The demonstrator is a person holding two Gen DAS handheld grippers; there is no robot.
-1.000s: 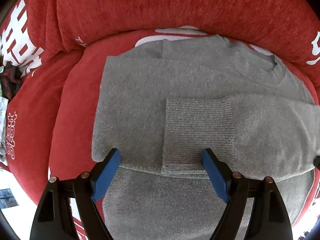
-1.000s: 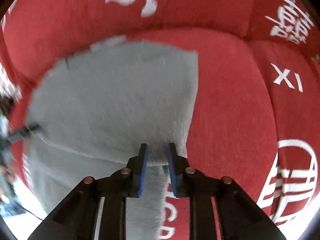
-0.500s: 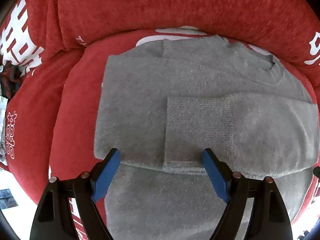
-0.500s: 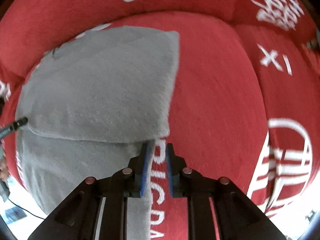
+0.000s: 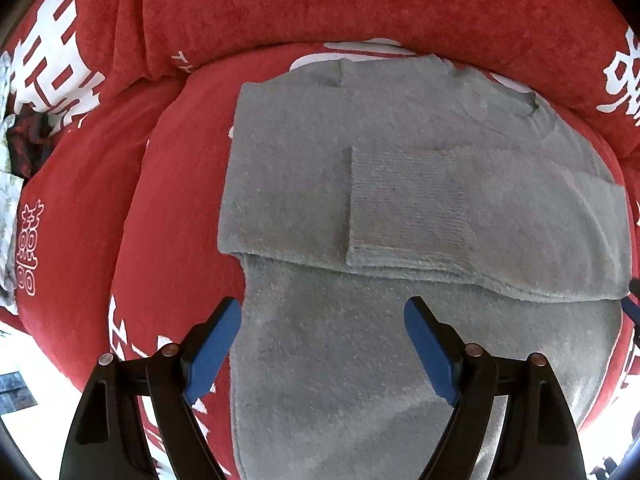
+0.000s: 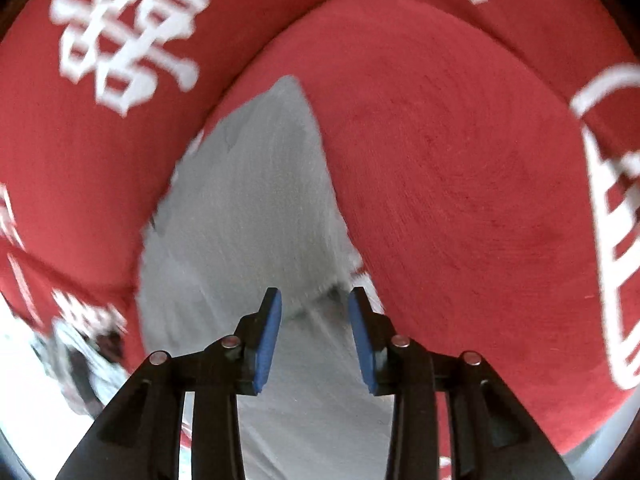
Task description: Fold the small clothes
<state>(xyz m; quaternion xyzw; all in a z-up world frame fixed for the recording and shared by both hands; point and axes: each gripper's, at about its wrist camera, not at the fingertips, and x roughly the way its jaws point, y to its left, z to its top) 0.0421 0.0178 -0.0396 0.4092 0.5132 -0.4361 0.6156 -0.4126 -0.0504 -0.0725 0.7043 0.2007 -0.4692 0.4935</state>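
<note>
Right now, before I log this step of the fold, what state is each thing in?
grey sweater: lying flat on the cushion, partly folded, held by neither gripper.
sleeve: folded across the body, ribbed cuff on top.
left gripper: open wide, above the lower part of the sweater.
right gripper: open, over the sweater's edge; view blurred.
red sofa cushion: bears the sweater.

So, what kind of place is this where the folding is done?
Probably a home living room. The grey sweater lies on a seat cushion of what looks like a sofa in a red cover with white printed characters, with a back cushion behind it. Little else of the room shows.
</note>
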